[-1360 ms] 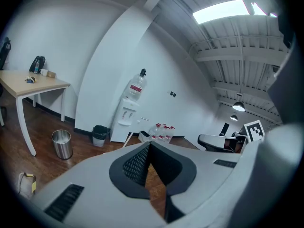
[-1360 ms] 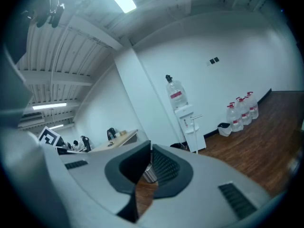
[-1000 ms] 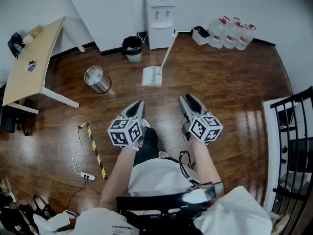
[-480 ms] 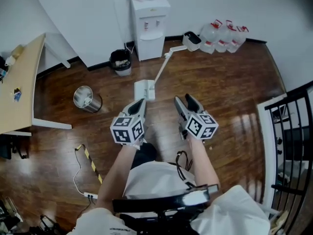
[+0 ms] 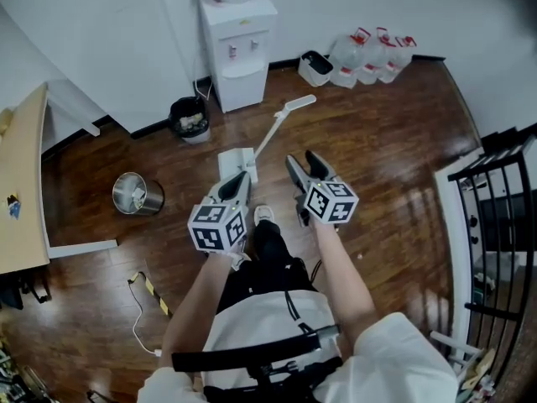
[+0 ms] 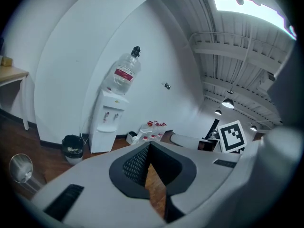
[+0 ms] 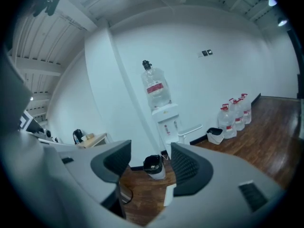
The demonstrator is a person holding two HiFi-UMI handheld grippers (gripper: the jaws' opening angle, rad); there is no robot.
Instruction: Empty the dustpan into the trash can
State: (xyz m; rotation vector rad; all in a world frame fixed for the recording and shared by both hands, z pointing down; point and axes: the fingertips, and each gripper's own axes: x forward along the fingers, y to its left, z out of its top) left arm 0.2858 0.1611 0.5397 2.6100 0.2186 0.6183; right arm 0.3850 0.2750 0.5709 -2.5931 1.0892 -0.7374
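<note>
The white dustpan lies on the wood floor, and its long handle slants up to the right. The black trash can stands by the wall to its left, also in the right gripper view. My left gripper is shut and empty, its tips just short of the pan's near edge. My right gripper hovers right of the pan; its jaws have just been opening and nothing is between them. The right gripper view looks between its jaws at the can and the dustpan.
A round silver bin stands left of the dustpan. The water dispenser is against the wall, with water jugs and a small white bin to its right. A table is at far left and a black railing at right.
Both grippers and the person have moved forward across the floor, so the dustpan now lies just ahead of the fingertips. The right jaws stand wider apart than a second ago.
</note>
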